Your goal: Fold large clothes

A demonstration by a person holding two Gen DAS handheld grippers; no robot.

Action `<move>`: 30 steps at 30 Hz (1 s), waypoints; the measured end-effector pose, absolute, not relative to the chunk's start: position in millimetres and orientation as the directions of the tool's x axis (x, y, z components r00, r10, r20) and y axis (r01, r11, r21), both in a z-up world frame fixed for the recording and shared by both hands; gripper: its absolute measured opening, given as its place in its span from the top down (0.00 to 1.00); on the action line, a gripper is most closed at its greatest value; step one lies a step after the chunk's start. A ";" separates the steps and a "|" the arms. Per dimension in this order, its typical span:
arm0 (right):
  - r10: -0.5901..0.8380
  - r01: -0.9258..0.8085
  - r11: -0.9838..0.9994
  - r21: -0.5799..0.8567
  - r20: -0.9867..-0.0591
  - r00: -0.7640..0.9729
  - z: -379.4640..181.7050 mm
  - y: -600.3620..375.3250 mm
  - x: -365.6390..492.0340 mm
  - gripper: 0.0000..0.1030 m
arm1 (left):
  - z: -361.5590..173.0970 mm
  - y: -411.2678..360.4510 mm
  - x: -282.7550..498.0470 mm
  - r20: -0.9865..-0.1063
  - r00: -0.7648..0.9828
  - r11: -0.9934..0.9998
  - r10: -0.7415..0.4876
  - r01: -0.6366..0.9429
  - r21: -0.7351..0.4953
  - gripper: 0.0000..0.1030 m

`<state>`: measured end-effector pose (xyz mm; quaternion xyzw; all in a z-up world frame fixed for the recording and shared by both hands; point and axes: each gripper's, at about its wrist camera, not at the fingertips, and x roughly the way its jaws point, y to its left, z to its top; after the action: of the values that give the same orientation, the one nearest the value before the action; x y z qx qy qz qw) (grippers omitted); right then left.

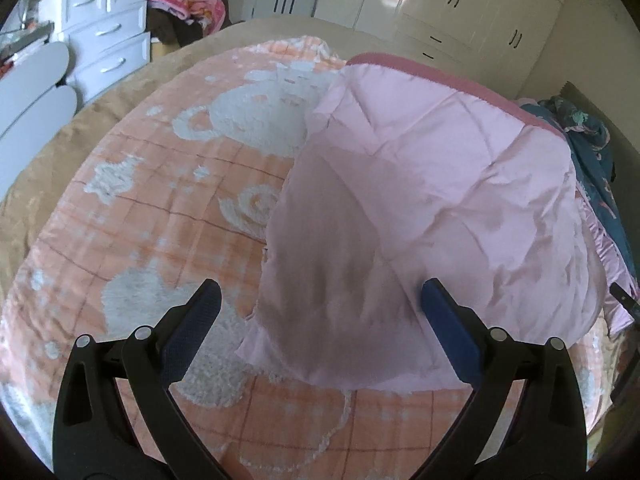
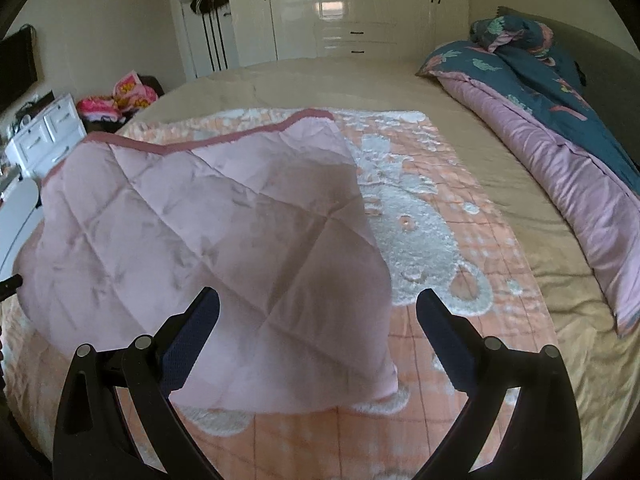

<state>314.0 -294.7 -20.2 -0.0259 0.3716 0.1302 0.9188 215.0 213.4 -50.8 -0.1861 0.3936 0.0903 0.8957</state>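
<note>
A large pink quilted blanket [image 1: 432, 200] with a darker pink edge lies partly folded over itself on a bed; it also shows in the right wrist view [image 2: 208, 240]. Its underside is an orange fleece with white patterns [image 1: 160, 200], spread flat, also in the right wrist view [image 2: 432, 248]. My left gripper [image 1: 320, 296] is open and empty, just above the near corner of the folded pink layer. My right gripper [image 2: 318, 300] is open and empty, over the near right corner of the same layer.
The bed has a tan sheet [image 2: 520, 208]. A teal and purple duvet [image 2: 560, 128] lies along the bed's right side. White drawers [image 1: 104, 40] and a pink pile [image 1: 192, 0] stand at the left. White wardrobes [image 2: 340, 8] line the far wall.
</note>
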 end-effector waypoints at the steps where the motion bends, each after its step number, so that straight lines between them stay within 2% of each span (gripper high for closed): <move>1: 0.217 -0.258 0.965 0.046 -0.692 0.688 -22.5 -292.9 317.2 0.05 | -53.3 214.5 218.2 -0.738 0.674 0.912 0.005 -0.305 -0.273 0.09; 9: 0.219 -0.279 0.960 0.035 -0.717 0.662 -46.0 -285.1 344.0 0.06 | -56.1 207.3 240.8 -0.723 0.691 0.922 -0.012 -0.273 -0.276 0.10; 10: 0.224 -0.285 0.958 0.037 -0.716 0.661 -47.7 -284.6 344.0 0.19 | -55.6 204.8 244.0 -0.724 0.690 0.927 -0.007 -0.267 -0.264 0.27; 11: 0.240 -0.304 0.952 0.042 -0.718 0.653 -50.1 -283.0 343.7 0.28 | -54.4 201.7 246.5 -0.724 0.689 0.931 0.007 -0.268 -0.246 0.50; 12: 0.214 -0.295 0.955 0.012 -0.719 0.661 -52.0 -280.8 342.6 0.37 | -53.1 199.8 247.9 -0.722 0.692 0.934 0.021 -0.271 -0.232 0.55; 13: 0.200 -0.292 0.956 -0.006 -0.716 0.669 -52.8 -279.5 341.3 0.51 | -50.7 195.7 249.5 -0.716 0.698 0.940 0.031 -0.263 -0.216 0.66; 14: 0.211 -0.302 0.953 0.000 -0.715 0.667 -53.0 -278.4 340.2 0.57 | -47.9 192.0 249.8 -0.705 0.708 0.945 0.034 -0.252 -0.208 0.76; 16: 0.210 -0.301 0.954 -0.004 -0.707 0.676 -50.5 -277.4 337.2 0.74 | -40.5 185.0 249.0 -0.684 0.727 0.954 0.060 -0.243 -0.174 0.83; 19: 0.205 -0.301 0.953 -0.019 -0.694 0.691 -37.9 -275.6 334.4 0.82 | -23.1 184.8 252.6 -0.651 0.756 0.962 0.074 -0.227 -0.154 0.88; 25: 0.270 -0.265 0.959 0.099 -0.600 0.753 11.2 -286.9 351.8 0.84 | 19.2 193.5 277.6 -0.595 0.798 0.965 0.096 -0.221 -0.141 0.88; 30: 0.237 -0.205 0.971 0.124 -0.625 0.744 8.3 -279.4 391.9 0.84 | 19.2 195.5 311.4 -0.598 0.788 0.963 0.145 -0.252 -0.099 0.88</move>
<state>391.9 -279.4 8.3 0.0238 0.3379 0.1185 0.9334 311.4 195.5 19.2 -0.0871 0.3078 0.1052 0.9416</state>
